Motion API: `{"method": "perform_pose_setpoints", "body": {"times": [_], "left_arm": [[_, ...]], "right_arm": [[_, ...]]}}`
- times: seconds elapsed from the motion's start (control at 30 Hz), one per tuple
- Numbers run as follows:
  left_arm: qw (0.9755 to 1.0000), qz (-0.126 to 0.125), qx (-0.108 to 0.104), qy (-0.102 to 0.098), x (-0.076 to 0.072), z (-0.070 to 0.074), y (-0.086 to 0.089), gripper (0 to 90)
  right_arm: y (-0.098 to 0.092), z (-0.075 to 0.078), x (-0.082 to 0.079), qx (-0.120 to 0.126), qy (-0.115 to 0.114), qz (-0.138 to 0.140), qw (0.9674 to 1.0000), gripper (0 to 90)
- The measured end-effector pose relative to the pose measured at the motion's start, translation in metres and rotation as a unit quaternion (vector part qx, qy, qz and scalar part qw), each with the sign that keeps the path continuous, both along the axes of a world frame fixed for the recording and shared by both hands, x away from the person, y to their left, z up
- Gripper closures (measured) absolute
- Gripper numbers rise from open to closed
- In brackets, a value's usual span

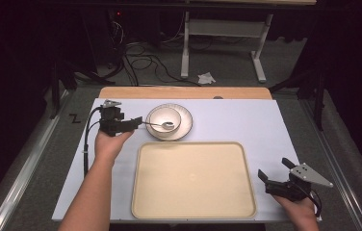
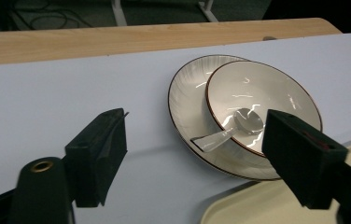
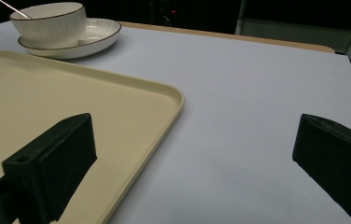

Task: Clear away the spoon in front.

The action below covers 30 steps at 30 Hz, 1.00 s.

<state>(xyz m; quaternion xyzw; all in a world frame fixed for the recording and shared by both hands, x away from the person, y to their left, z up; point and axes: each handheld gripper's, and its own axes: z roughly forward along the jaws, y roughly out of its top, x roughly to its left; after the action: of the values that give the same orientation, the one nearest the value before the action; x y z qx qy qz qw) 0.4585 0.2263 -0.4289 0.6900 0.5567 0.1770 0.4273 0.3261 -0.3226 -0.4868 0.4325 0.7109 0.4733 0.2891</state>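
White bowl (image 1: pixel 164 118): sits on a plate (image 1: pixel 185 126) at the far left of the table, just beyond the tray (image 1: pixel 193 180).
Spoon (image 1: pixel 159 125): rests in the bowl, handle towards the left gripper (image 1: pixel 132 123), likely the thing being reached for.
Left gripper: jaws spread, nothing between them; handle tip seems just short.
Right gripper (image 1: pixel 274 172): near right, jaws wide, idle.
Left gripper view: shows the spoon (image 2: pixel 233 128) resting on the bowl's rim.
Right gripper view: shows the bowl's depth (image 3: pixel 47 24).

We held our left gripper (image 1: pixel 138 123) far out from us, forearm stretched forward, jaws apart with nothing between them. Our right gripper (image 1: pixel 273 174) sat close in, jaws wide.
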Motion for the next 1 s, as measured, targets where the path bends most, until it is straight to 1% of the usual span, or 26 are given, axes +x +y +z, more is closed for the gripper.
{"method": "perform_pose_setpoints", "body": {"times": [0.03, 0.07, 0.1, 0.17, 0.27, 0.3, 0.33, 0.43, 0.5, 0.57, 0.6, 0.67, 0.73, 0.77, 0.83, 0.87, 1.0], "left_arm": [[1.0, 0.0, 0.0, 0.0, 0.0, 0.0, 0.0, 25.8], [0.9998, -0.008, -0.019, 0.003, 0.0, 0.0007, 0.0003, 28.2], [0.9994, -0.011, -0.032, 0.003, -0.0002, 0.0016, -0.0003, 30.5], [0.9986, -0.016, -0.049, 0.009, 0.0, 0.0021, -0.0015, 35.7], [0.999, -0.008, -0.038, 0.019, 0.001, 0.0004, -0.0035, 39.7], [0.9991, -0.002, -0.033, 0.027, 0.0019, -0.0012, -0.0033, 41.1], [0.9989, 0.001, -0.036, 0.03, 0.0023, -0.0023, -0.0026, 42.2], [0.9972, 0.005, -0.062, 0.042, 0.0038, -0.0059, 0.0017, 46.0], [0.9968, -0.003, -0.066, 0.046, 0.0045, -0.0067, 0.002, 47.3], [0.9965, -0.005, -0.069, 0.046, 0.0041, -0.0061, 0.0017, 49.7], [0.9963, -0.007, -0.072, 0.046, 0.0037, -0.0057, 0.0014, 53.6], [0.9961, -0.007, -0.072, 0.05, 0.0037, -0.0056, 0.0014, 55.9], [0.9957, -0.001, -0.075, 0.054, 0.0036, -0.0054, 0.0013, 58.5], [0.9957, 0.0, -0.076, 0.053, 0.0032, -0.0053, 0.0013, 60.8], [0.9959, 0.001, -0.074, 0.053, 0.003, -0.0051, 0.001, 61.9], [0.9961, 0.001, -0.072, 0.052, 0.0023, -0.0045, 0.0006, 64.6], [0.9953, 0.004, -0.078, 0.056, 0.0016, -0.0033, 0.0005, 72.1]], "right_arm": [[0.0, 0.0, 0.0, 0.0, 0.0, 0.0, 1.0, 0.3], [-0.0002, 0.0, 0.0002, 0.005, 0.003, 0.0, 1.0, 0.4], [0.0, 0.0, 0.0004, 0.007, 0.003, 0.0, 1.0, 0.4], [0.0005, 0.0005, 0.0001, 0.007, 0.001, 0.0, 1.0, 0.4], [0.0014, 0.0005, -0.0001, 0.006, 0.0, 0.0, 1.0, 0.3], [0.0014, 0.0005, 0.0, 0.005, -0.001, 0.001, 1.0, 0.4], [0.0013, 0.0004, -0.0002, 0.005, 0.0, 0.001, 1.0, 0.4], [0.0005, 0.0003, -0.0004, 0.006, 0.0, 0.0, 1.0, 0.4], [0.0, -0.0001, -0.0002, 0.006, 0.001, -0.002, 1.0, 0.4], [-0.0004, -0.0003, -0.0003, 0.007, 0.004, -0.002, 1.0, 0.3], [-0.0006, -0.0003, 0.0, 0.007, 0.004, -0.002, 1.0, 0.4], [-0.0003, -0.0003, -0.0001, 0.008, 0.004, -0.002, 1.0, 0.4], [-0.0001, -0.0005, 0.0001, 0.007, 0.003, -0.002, 1.0, 0.4], [0.0, -0.0005, 0.0001, 0.006, 0.003, -0.002, 1.0, 0.4], [0.0, -0.0005, 0.0001, 0.006, 0.003, -0.001, 1.0, 0.3], [0.0, -0.0005, -0.0001, 0.007, 0.003, -0.002, 1.0, 0.4], [-0.0004, -0.0004, 0.0001, 0.007, -0.002, -0.003, 1.0, 0.4]]}}
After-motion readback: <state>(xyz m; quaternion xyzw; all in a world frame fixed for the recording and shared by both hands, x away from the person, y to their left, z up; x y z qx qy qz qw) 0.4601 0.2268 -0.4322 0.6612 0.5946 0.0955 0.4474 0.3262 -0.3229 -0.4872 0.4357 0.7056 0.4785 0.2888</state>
